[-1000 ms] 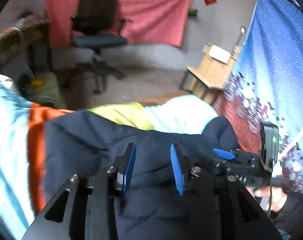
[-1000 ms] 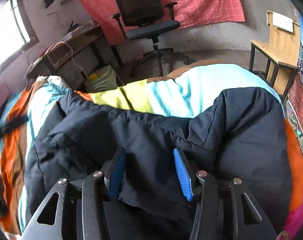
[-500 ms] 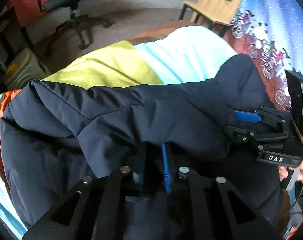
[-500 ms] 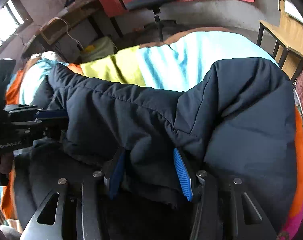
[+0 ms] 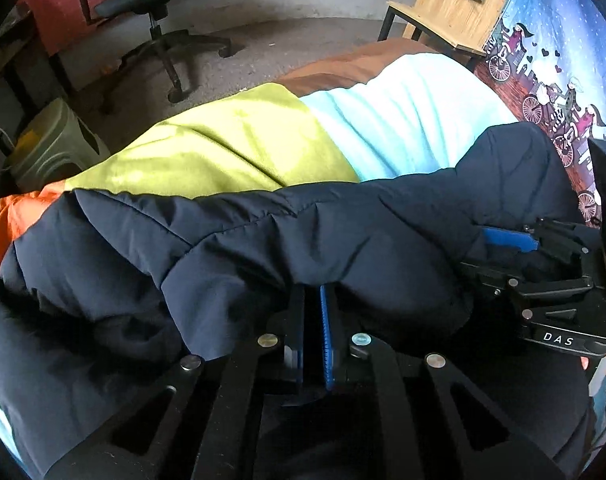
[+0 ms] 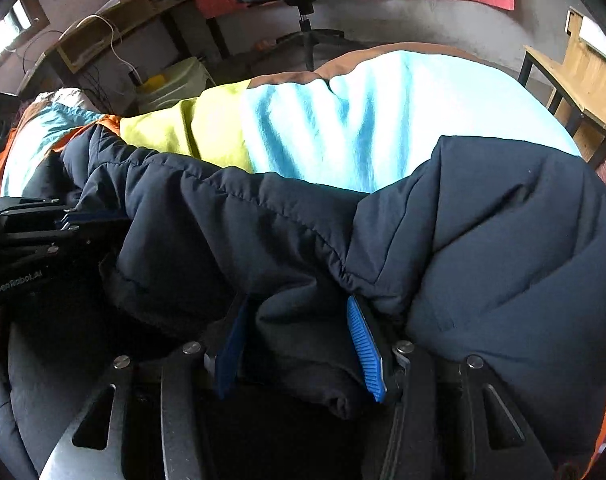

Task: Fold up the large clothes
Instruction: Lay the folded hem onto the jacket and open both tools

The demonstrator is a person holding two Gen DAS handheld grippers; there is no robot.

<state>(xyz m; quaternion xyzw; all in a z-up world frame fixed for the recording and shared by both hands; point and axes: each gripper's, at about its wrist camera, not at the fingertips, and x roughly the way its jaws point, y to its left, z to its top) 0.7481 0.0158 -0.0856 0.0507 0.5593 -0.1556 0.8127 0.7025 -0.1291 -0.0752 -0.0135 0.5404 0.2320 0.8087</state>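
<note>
A dark navy padded jacket (image 5: 303, 236) lies bunched on a bed with a striped blanket (image 5: 239, 140); it also fills the right wrist view (image 6: 483, 248). My left gripper (image 5: 313, 320) is shut on a fold of the jacket's near edge. My right gripper (image 6: 299, 336) is open, its blue pads astride a lump of jacket cloth, not pinching it. The right gripper shows at the right of the left wrist view (image 5: 543, 280). The left gripper shows at the left edge of the right wrist view (image 6: 35, 232).
An office chair (image 5: 155, 4) stands on the floor beyond the bed. A wooden table (image 5: 451, 4) stands at the far right, a pale bin (image 5: 51, 144) at the left. A printed blue cloth (image 5: 563, 60) hangs at the right. A desk (image 6: 111, 36) stands far left.
Both grippers dropped down onto the jacket. The left gripper went from open to shut on a fold. The right gripper stayed open and pushed into the cloth.
</note>
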